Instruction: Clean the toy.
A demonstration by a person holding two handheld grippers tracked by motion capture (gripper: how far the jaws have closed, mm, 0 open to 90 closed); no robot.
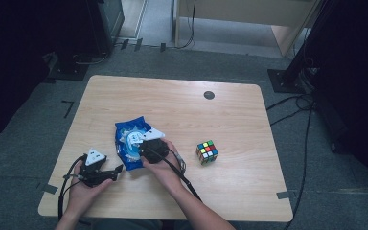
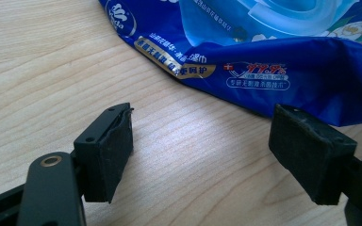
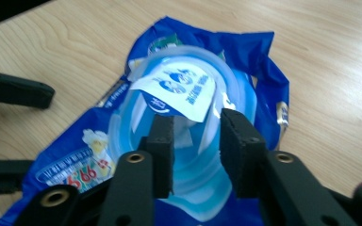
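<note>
- Here, a blue wet-wipe pack (image 1: 133,141) lies flat on the wooden desk (image 1: 230,115), left of the middle and nearer the front edge than the back.
- The pack is crumpled, with a pale blue oval lid frame (image 3: 226,80) on top and a white label flap (image 3: 181,92) lifted from the opening.
- The right gripper (image 3: 197,141) hangs directly over that opening, pointing down at it; in the high view it sits on top of the pack (image 1: 152,146).
- Its jaws stand a narrow gap apart, with the lower edge of the flap just in front of them; no pad (image 3: 162,141) clearly presses on the flap, so nothing is pinched.
- The left gripper (image 1: 112,173) rests in the left hand (image 1: 84,189) near the front left corner of the desk, its tips aimed at the pack's near edge.
- Its jaws are spread wide and hold nothing; in its own view, bare desk lies between the two pads (image 2: 118,146), and the pack (image 2: 283,70) lies just beyond them.
- A colourful puzzle cube (image 1: 207,151) stands alone, well to the right of the pack.
- A small dark round disc (image 1: 209,95) sits in the desk near the back edge.
</note>
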